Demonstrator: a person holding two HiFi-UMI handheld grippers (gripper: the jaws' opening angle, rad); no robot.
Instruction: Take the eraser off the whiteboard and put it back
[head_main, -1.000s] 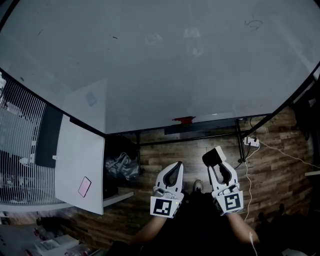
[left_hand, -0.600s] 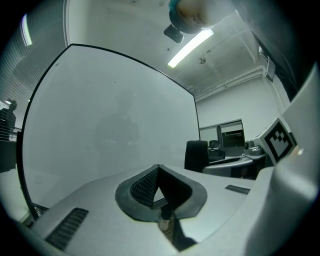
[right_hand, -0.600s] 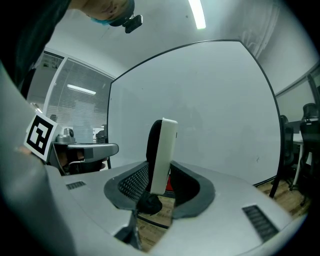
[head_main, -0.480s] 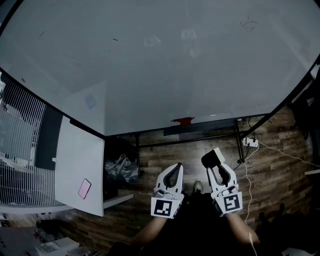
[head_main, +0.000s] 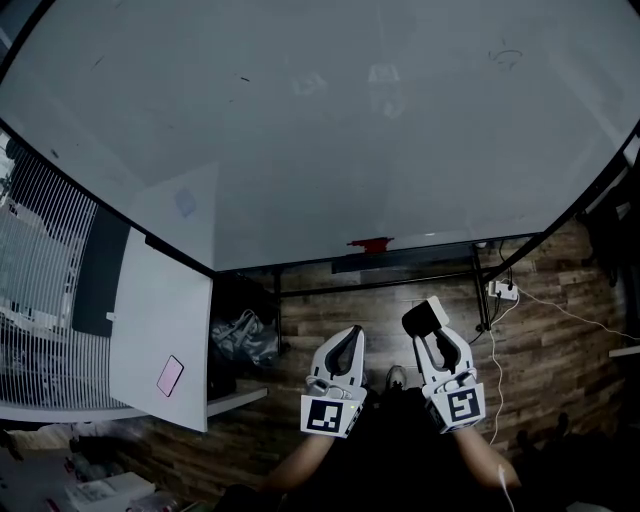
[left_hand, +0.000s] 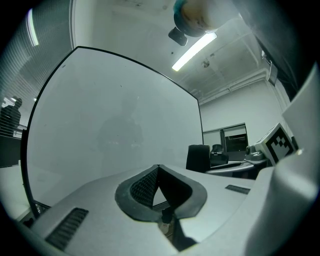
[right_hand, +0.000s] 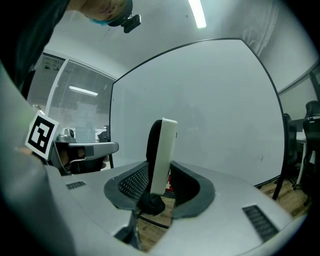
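A large whiteboard fills the upper part of the head view, on a black stand. The eraser, a white block with a black felt side, stands upright between the jaws of my right gripper, which is shut on it, a short way in front of the board. In the head view the eraser pokes out past the fingertips. My left gripper hangs beside it with its jaws shut and nothing between them. The whiteboard also faces the left gripper view.
A red object lies on the whiteboard's tray. A white panel with a pink card stands at the left. A power strip and its cable lie on the wooden floor at the right. Office chairs and a desk stand off to the side.
Both grippers keep their places, and the eraser stays in the right jaws. Only the head view has shifted slightly.
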